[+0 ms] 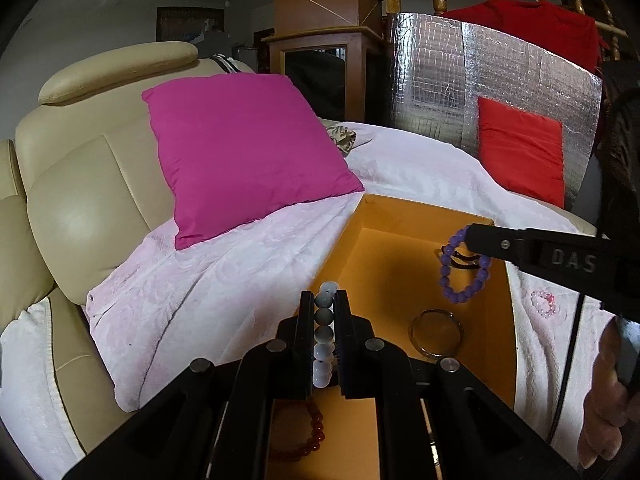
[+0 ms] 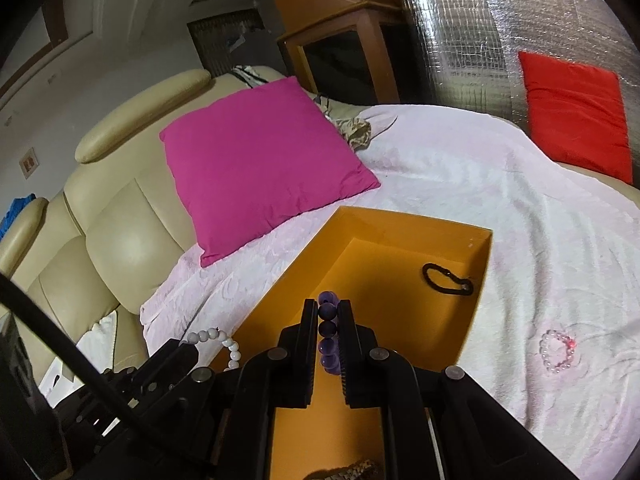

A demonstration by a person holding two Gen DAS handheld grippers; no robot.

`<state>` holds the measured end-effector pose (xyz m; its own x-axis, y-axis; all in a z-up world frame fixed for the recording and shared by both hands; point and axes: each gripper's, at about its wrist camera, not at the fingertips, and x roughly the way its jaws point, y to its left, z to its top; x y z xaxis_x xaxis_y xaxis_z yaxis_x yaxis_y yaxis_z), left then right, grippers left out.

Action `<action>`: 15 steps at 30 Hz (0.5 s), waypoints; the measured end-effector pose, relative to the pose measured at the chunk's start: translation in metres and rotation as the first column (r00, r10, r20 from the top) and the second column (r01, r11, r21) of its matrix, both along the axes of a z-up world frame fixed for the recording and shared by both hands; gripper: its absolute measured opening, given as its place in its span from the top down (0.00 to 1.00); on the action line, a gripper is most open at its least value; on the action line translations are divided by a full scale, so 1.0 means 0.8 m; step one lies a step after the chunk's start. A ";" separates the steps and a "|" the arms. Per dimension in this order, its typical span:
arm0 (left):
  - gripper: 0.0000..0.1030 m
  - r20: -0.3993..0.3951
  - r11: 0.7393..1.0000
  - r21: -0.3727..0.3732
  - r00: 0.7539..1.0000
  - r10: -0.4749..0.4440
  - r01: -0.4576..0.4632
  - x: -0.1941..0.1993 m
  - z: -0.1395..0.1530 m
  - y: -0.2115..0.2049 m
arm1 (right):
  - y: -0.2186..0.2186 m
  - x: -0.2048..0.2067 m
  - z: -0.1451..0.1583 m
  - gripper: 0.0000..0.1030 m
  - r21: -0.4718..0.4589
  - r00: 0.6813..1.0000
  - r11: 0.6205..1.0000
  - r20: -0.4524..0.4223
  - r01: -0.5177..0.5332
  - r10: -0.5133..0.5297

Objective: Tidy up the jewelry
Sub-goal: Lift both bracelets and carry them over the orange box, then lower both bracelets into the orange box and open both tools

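An open orange box (image 1: 404,216) (image 2: 400,226) lies on a pale pink blanket. My left gripper (image 1: 325,300) is shut on a white-grey bead bracelet (image 1: 325,334) over the box's left edge; it also shows in the right wrist view (image 2: 218,340). My right gripper (image 2: 329,308) is shut on a purple bead bracelet (image 2: 329,332) (image 1: 464,276) and holds it above the box. Inside the box lie a black hair tie (image 2: 446,278), a metal bangle (image 1: 435,332) and a red bead bracelet (image 1: 314,428). A clear pink bead bracelet (image 2: 558,350) (image 1: 544,303) lies on the blanket to the right.
A magenta pillow (image 1: 248,148) leans on the cream leather sofa (image 1: 80,200) behind the box. A red cushion (image 1: 520,148) stands against a silver foil panel (image 1: 440,80) at the back right. A patterned band (image 2: 352,468) lies at the box's near end.
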<state>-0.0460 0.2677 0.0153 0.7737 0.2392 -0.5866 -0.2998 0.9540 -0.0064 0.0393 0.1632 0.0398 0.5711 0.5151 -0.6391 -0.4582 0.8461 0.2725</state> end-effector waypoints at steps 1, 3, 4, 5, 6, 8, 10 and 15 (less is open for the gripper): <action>0.91 0.000 1.000 -0.001 1.000 0.000 0.000 -0.001 -0.001 0.001 | 0.003 0.001 -0.001 0.90 -0.003 1.000 1.000 -0.003 -0.002 0.002; 0.91 -0.003 1.000 0.000 1.000 0.002 -0.002 -0.002 -0.002 0.004 | 0.008 0.004 -0.003 0.90 -0.012 1.000 1.000 -0.010 -0.008 0.008; 0.91 -0.004 1.000 -0.001 1.000 0.003 -0.003 -0.003 -0.002 0.006 | 0.010 0.006 -0.005 0.90 -0.013 1.000 1.000 -0.018 -0.011 0.011; 0.91 -0.004 1.000 -0.001 1.000 0.004 -0.004 -0.004 -0.003 0.008 | 0.012 0.008 -0.007 0.90 -0.012 1.000 1.000 -0.029 -0.011 0.011; 0.91 -0.006 1.000 -0.002 1.000 0.004 -0.004 -0.004 -0.003 0.009 | 0.013 0.010 -0.009 0.90 -0.012 0.999 1.000 -0.033 -0.009 0.009; 0.91 -0.010 1.000 -0.004 1.000 0.004 -0.004 -0.004 -0.005 0.012 | 0.014 0.013 -0.012 0.90 -0.010 0.999 1.000 -0.042 -0.008 0.007; 0.91 -0.013 1.000 -0.006 1.000 0.002 -0.003 -0.004 -0.006 0.013 | 0.015 0.014 -0.015 0.90 -0.007 0.999 1.000 -0.052 -0.007 0.007; 0.91 -0.033 1.000 -0.020 0.999 -0.013 0.013 -0.003 -0.011 0.017 | 0.019 0.015 -0.022 0.90 -0.007 0.998 1.000 -0.069 -0.007 0.007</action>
